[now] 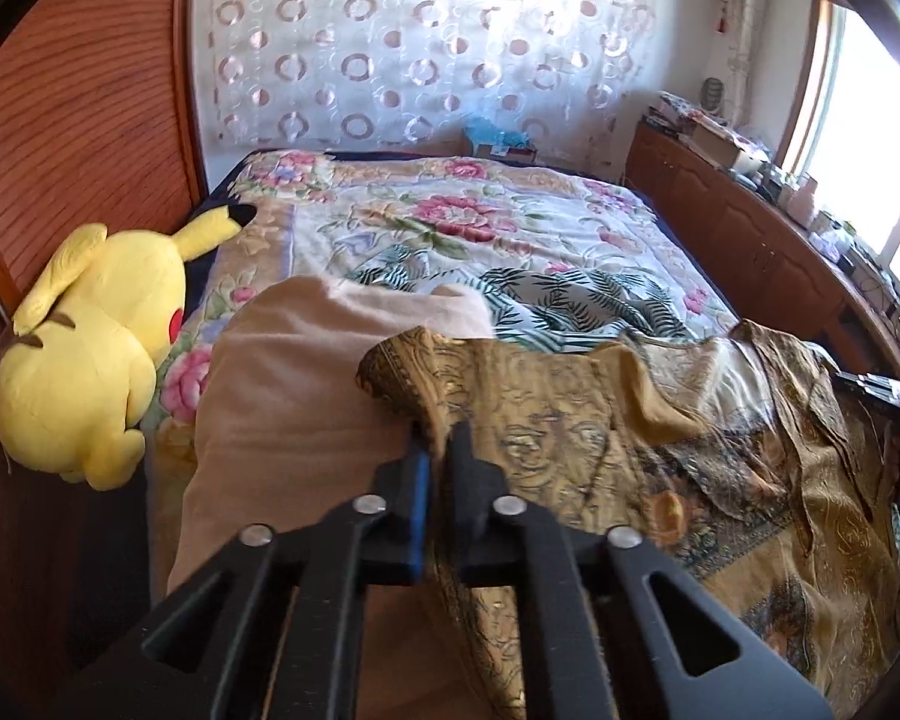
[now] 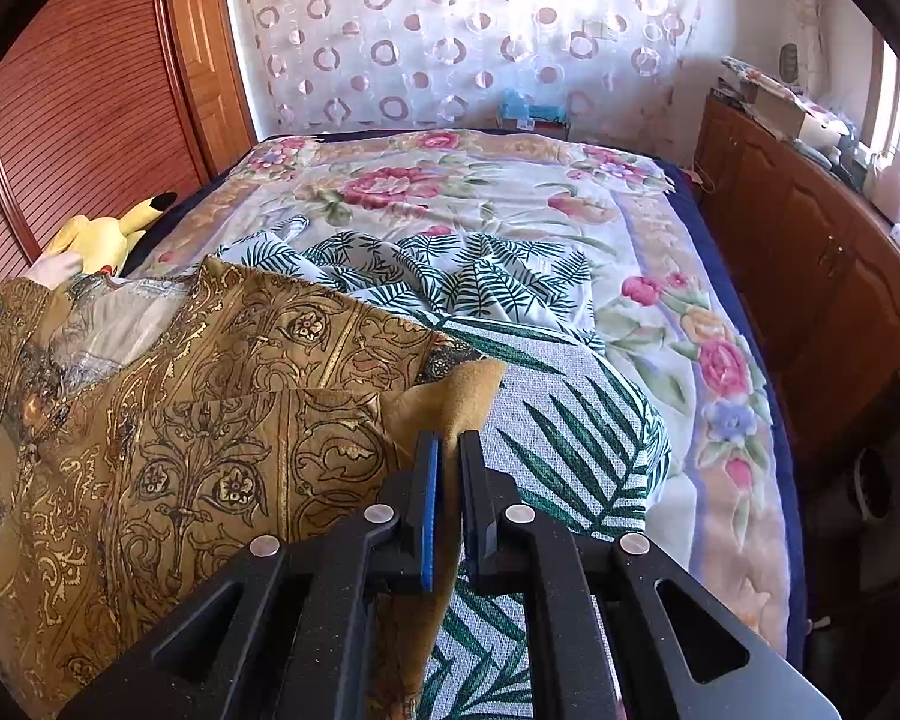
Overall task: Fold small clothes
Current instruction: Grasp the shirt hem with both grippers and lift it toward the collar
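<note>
Both grippers hold one gold paisley-patterned garment (image 1: 660,468): left gripper (image 1: 439,450) jaws clamped on its edge, right gripper (image 2: 448,450) jaws pinching another edge. Beyond the jaws lie a green palm-leaf printed cloth (image 2: 486,282) and the floral bedspread (image 2: 450,180).

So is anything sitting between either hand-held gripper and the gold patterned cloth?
No. The left hand-held gripper and the right hand-held gripper are each already shut on an edge of the gold patterned cloth, with nothing visible in between.
</note>
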The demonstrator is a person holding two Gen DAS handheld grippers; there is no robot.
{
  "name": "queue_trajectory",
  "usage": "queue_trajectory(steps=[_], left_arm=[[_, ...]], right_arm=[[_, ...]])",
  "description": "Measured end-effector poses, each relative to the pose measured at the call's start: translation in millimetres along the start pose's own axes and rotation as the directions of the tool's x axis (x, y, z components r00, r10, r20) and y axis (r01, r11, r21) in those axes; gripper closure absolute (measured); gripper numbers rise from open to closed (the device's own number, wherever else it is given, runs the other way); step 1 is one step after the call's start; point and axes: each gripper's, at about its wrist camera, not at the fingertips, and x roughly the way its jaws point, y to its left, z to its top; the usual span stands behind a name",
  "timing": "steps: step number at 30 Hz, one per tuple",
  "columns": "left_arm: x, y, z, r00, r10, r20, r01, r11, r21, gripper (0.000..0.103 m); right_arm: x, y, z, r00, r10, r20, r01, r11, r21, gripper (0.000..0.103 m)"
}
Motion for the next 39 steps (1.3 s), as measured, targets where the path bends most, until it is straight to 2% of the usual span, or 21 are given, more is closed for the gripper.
queue_trajectory(steps=[2,5,6,7,11,15,18,23,31,36,39], left_arm=[[-9.3,-9.0,-0.3,1.000,-0.007,0.021,0.006,1.000,0.020,0.099],[-26.0,-22.9,-2.4,0.999,-0.023,0.047,0.021,0.999,0.044,0.099],[-30.8,-27.4,-4.0,0.998,-0.032,0.053,0.030,0.998,0.051,0.099],[-35.8,-32.0,-5.8,0.997,-0.041,0.059,0.038,0.998,0.057,0.099],[-55.7,-47.6,-16.5,0.994,-0.069,0.079,0.062,0.995,0.081,0.099],[-73.8,-66.2,-34.6,0.991,-0.099,0.090,0.088,0.989,0.119,0.099],[-88.4,-73.0,-50.7,0.987,-0.128,0.100,0.116,0.986,0.123,0.099],[-115.3,-74.6,-83.7,0.983,-0.134,0.124,0.119,0.986,0.118,0.100],[-151.7,-52.5,-143.0,0.984,-0.110,0.141,0.105,0.993,0.045,0.100],[-175.8,-35.4,-162.6,0.983,-0.099,0.153,0.100,0.995,0.001,0.100],[-191.4,-29.0,-171.0,0.981,-0.100,0.165,0.105,0.994,-0.017,0.100]], right_arm=[[0.9,2.0,3.2,1.000,0.004,-0.019,-0.004,1.000,-0.006,0.087],[1.9,8.7,8.2,0.998,-0.029,-0.049,0.027,0.999,-0.037,0.087],[1.5,10.5,9.9,0.998,-0.026,-0.055,0.024,0.998,-0.050,0.096],[-0.7,14.9,11.1,0.998,-0.019,-0.057,0.015,0.997,-0.071,0.100],[-30.7,28.5,10.3,0.999,0.008,0.034,-0.005,0.997,-0.072,0.101],[-72.1,47.1,-1.8,0.990,0.040,0.135,-0.031,0.997,-0.069,0.102],[-104.3,59.1,-22.6,0.979,0.073,0.190,-0.061,0.996,-0.069,0.102],[-147.7,72.3,-70.3,0.966,0.095,0.242,-0.078,0.994,-0.077,0.102],[-198.2,54.7,-172.7,0.969,0.094,0.227,-0.094,0.996,-0.011,0.102],[-231.5,37.3,-209.5,0.970,0.084,0.228,-0.098,0.994,0.049,0.102],[-254.9,39.7,-221.8,0.972,0.082,0.220,-0.093,0.995,0.042,0.102]])
